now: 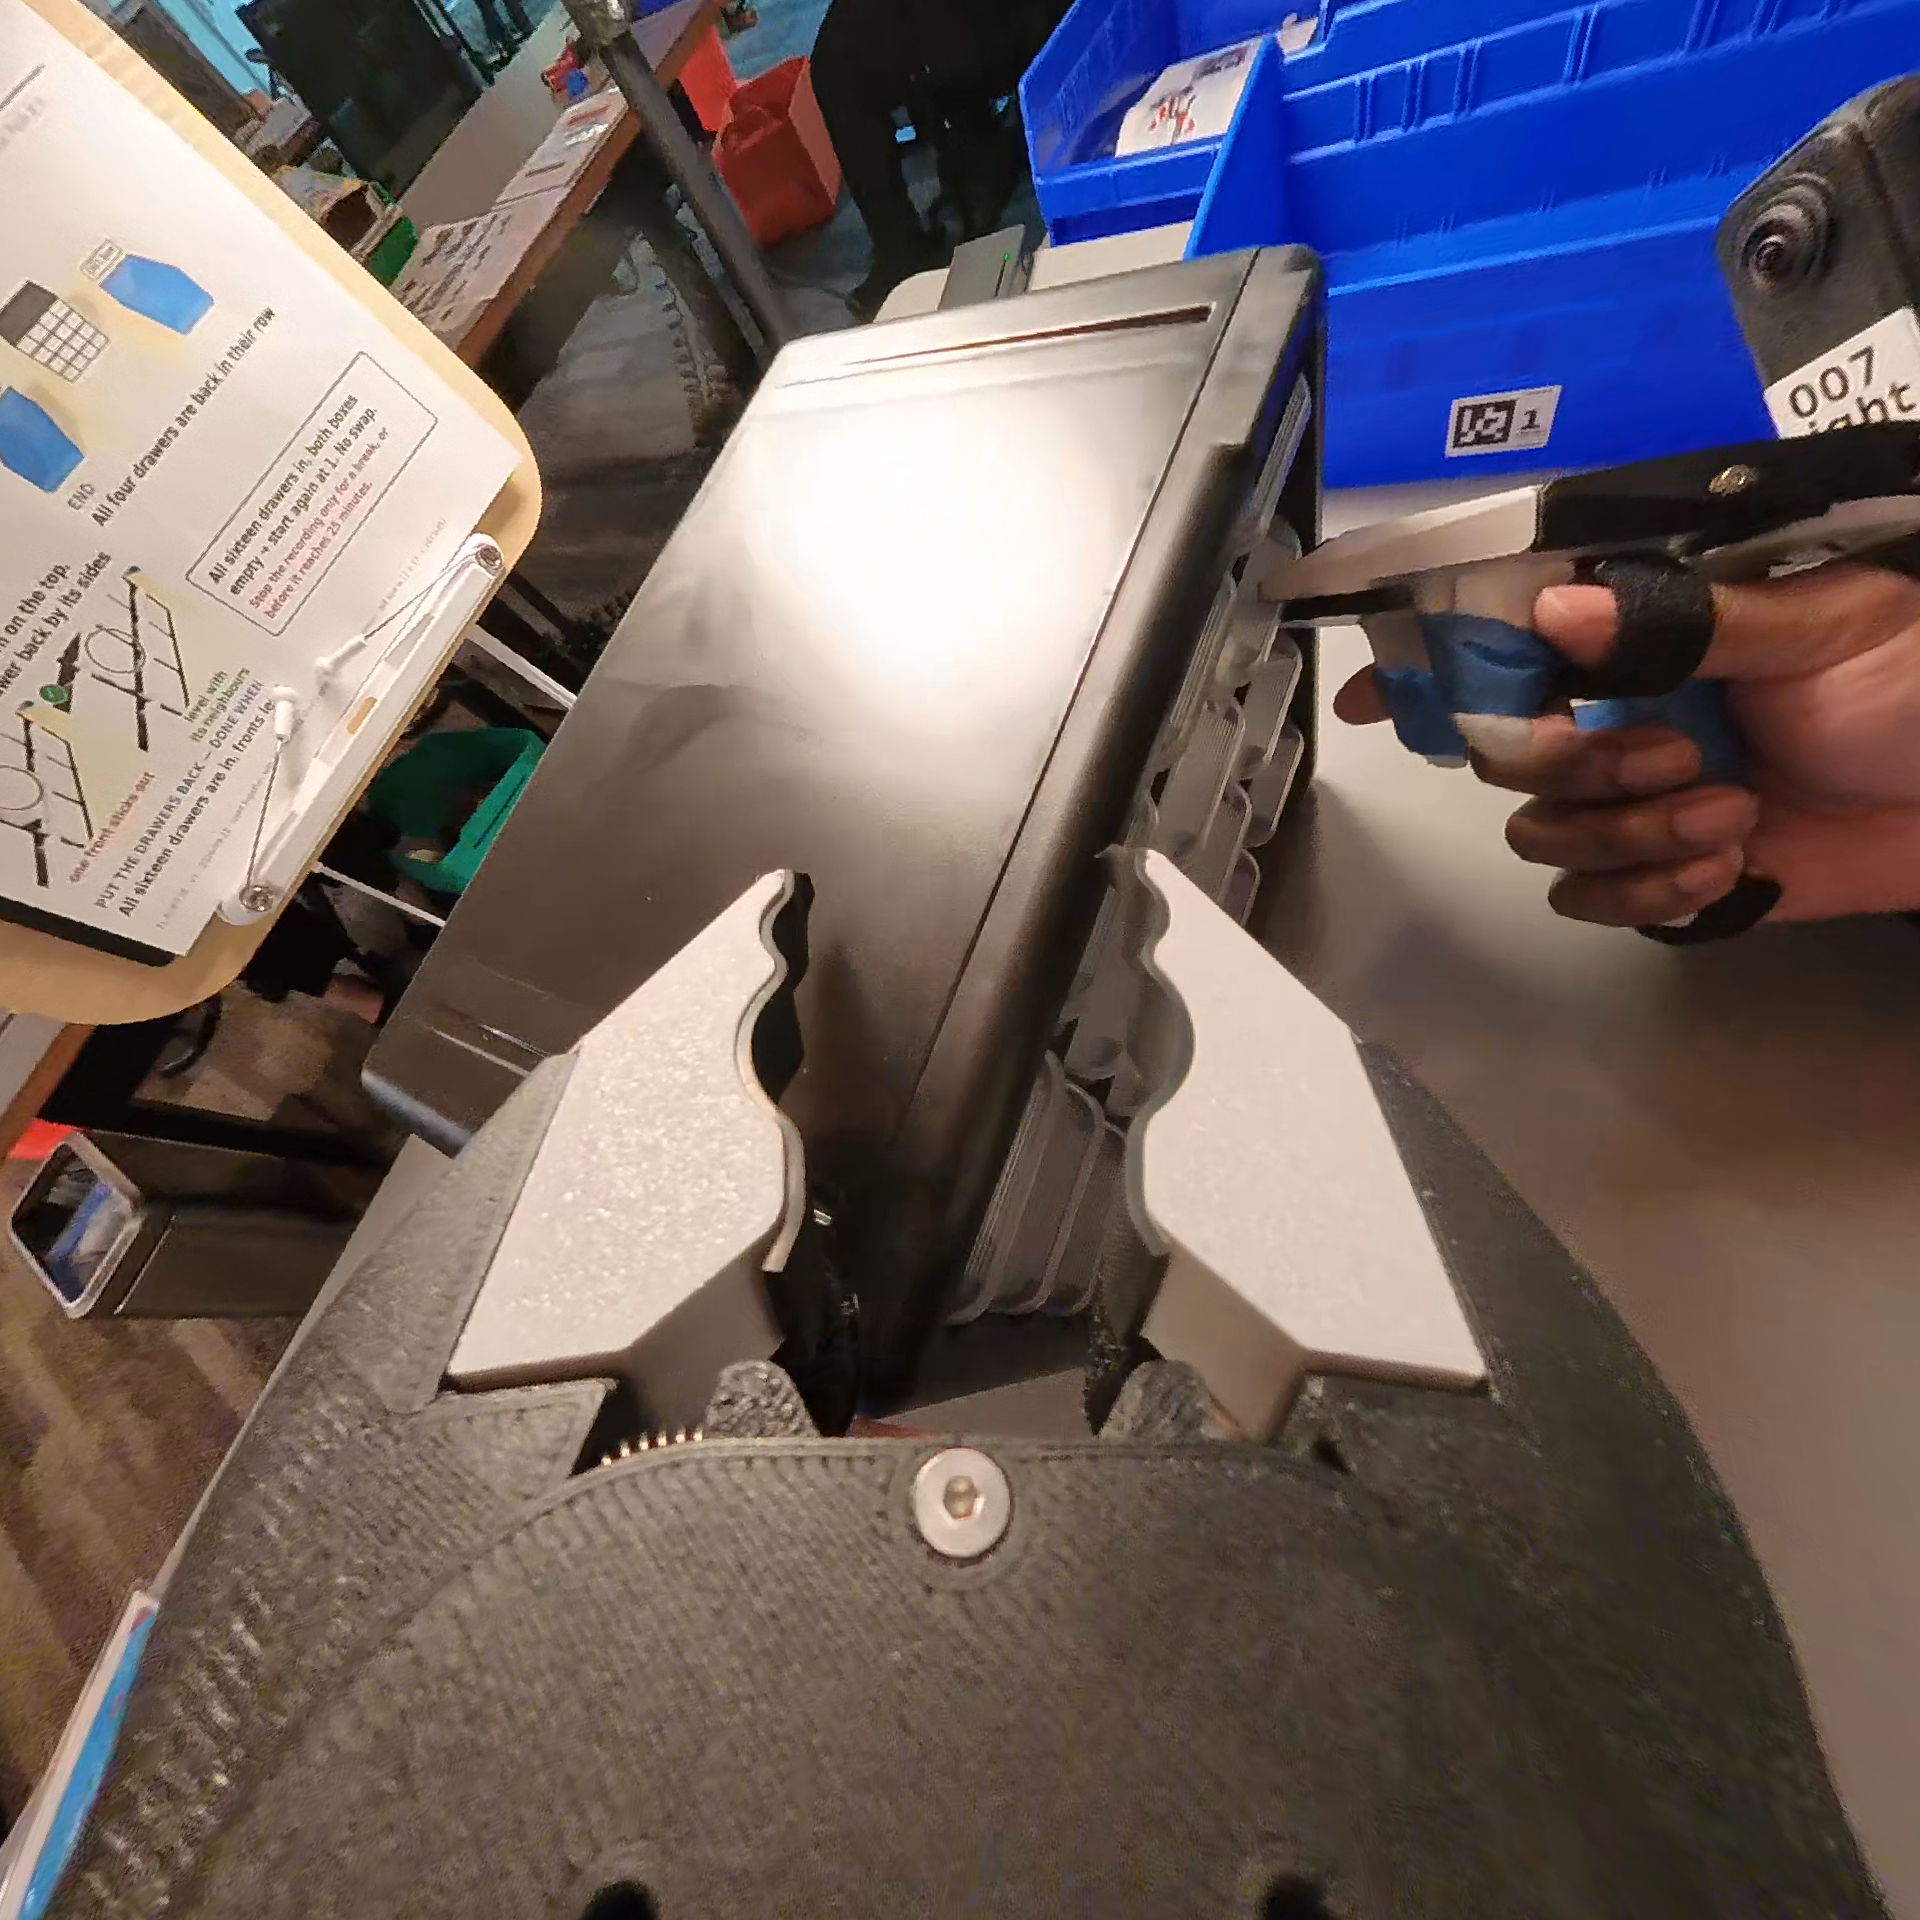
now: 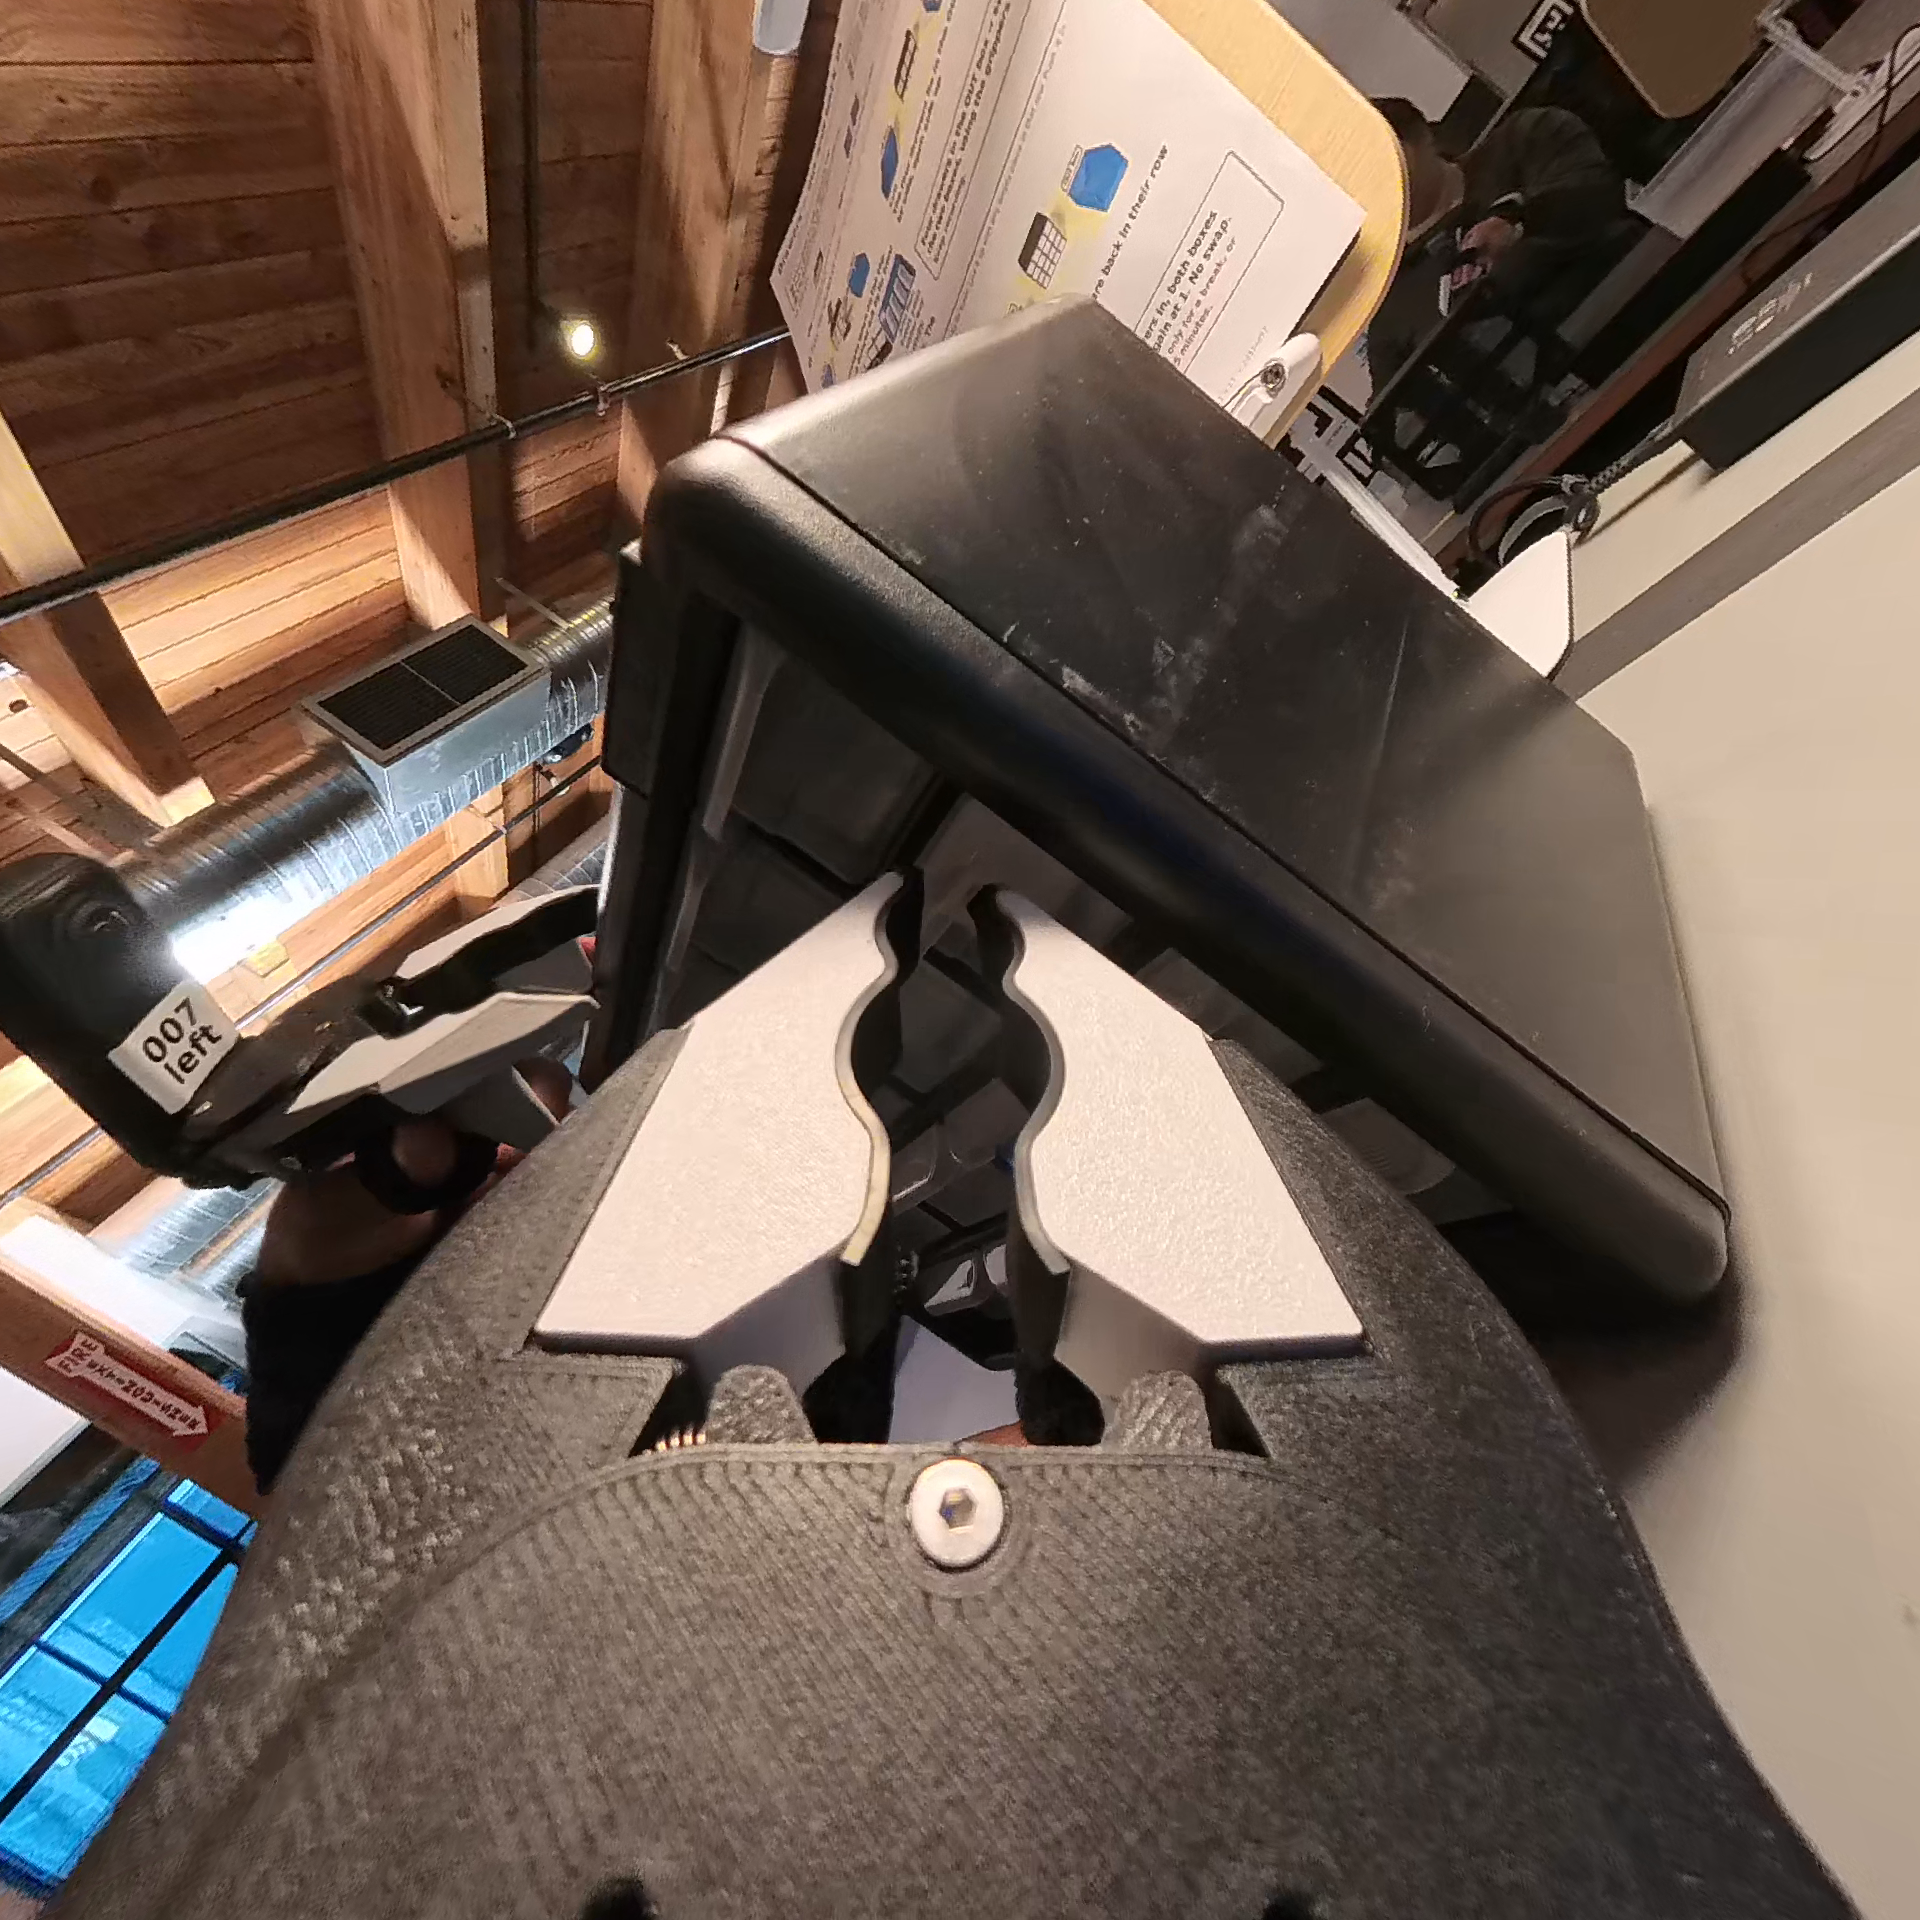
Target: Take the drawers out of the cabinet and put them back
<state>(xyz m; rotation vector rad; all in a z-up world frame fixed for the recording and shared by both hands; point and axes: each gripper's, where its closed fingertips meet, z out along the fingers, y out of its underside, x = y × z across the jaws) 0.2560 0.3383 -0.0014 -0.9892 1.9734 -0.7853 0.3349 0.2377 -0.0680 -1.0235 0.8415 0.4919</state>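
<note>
Evidently the left gripper (image 1: 961, 904) is there to steady the black cabinet (image 1: 883, 644) on the grey table (image 1: 1558, 1195) while a drawer gets worked: its jaws stand wide apart, straddling the cabinet's front top edge, though I can't tell whether the pads actually press on it. Over at the front face, the right gripper (image 2: 951, 899) has its fingers nearly together on the pull tab of a pale grey drawer (image 2: 961, 847) that sits in its slot. Judging by that, this drawer is about to be drawn out. Blue bins (image 1: 1558, 239) wait just behind.
</note>
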